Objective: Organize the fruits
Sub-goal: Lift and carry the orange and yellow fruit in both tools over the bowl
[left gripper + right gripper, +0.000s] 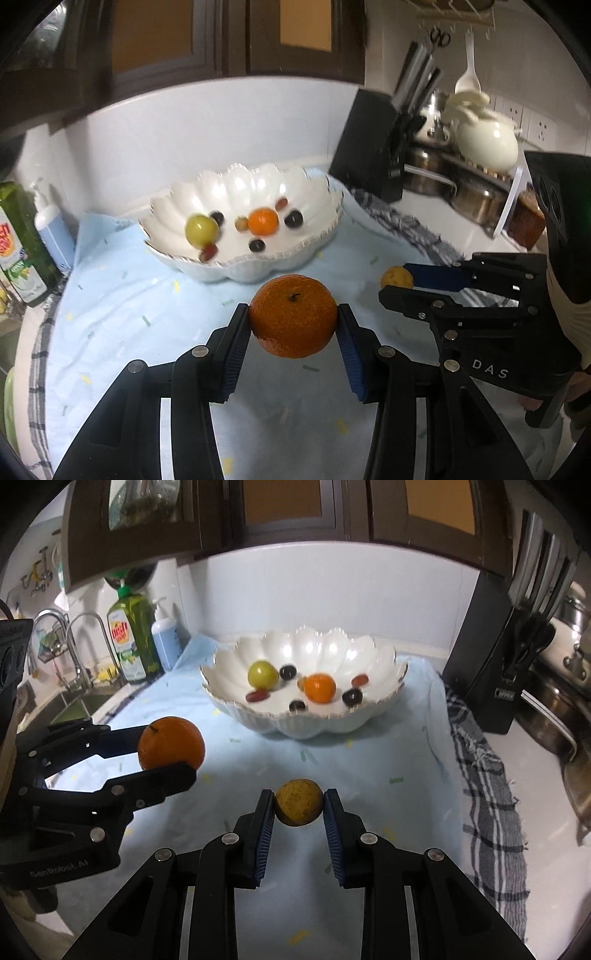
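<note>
My left gripper (293, 321) is shut on a large orange (293, 320) and holds it above the light blue cloth (147, 302); it also shows in the right wrist view (171, 744). My right gripper (299, 803) is shut on a small yellow-brown fruit (299, 802), seen small in the left wrist view (396, 277). Behind both stands a white scalloped bowl (192, 199) holding a green fruit (201, 230), a small orange (263, 221) and several dark and red grapes. The bowl (369, 653) sits mid-frame in the right wrist view.
A black knife block (373, 144) and steel pots (476, 199) stand at the right. A green dish-soap bottle (135, 635) and a blue pump bottle (166, 635) stand at the left by the sink (74, 705). A checked towel (491, 786) lies along the cloth's right edge.
</note>
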Motion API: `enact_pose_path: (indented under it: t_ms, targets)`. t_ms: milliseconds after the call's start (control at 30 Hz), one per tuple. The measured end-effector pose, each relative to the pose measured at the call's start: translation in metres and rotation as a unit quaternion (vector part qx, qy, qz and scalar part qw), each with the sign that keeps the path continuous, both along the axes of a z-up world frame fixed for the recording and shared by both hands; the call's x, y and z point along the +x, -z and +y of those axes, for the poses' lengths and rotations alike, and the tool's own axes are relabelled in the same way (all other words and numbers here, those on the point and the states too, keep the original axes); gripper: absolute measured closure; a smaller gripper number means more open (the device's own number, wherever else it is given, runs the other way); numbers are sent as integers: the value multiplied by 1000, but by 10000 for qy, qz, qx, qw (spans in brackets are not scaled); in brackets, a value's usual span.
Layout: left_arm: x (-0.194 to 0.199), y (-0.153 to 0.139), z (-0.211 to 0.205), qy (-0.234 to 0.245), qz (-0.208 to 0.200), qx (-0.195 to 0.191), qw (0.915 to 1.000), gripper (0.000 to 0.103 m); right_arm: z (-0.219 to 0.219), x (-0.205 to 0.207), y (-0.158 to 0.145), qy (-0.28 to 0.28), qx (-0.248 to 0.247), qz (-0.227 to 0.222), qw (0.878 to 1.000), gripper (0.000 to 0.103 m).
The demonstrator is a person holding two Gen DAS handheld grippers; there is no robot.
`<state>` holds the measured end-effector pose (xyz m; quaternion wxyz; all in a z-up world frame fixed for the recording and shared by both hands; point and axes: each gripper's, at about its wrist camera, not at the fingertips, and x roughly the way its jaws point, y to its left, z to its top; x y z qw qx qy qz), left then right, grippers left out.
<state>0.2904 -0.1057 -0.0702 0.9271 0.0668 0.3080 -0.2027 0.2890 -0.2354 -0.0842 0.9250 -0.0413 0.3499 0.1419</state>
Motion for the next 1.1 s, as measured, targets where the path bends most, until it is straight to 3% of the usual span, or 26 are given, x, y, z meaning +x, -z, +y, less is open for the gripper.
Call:
enact_pose_path:
  t_ms: [500, 1100]
  targets:
    - [-2, -43, 18, -283, -623, -247, 9974, 57, 2, -4, -51, 248, 216, -732, 9968, 75]
    - [60, -69, 23, -532, -832, -167, 9950, 57, 7, 59, -73, 380, 316, -907, 9947, 75]
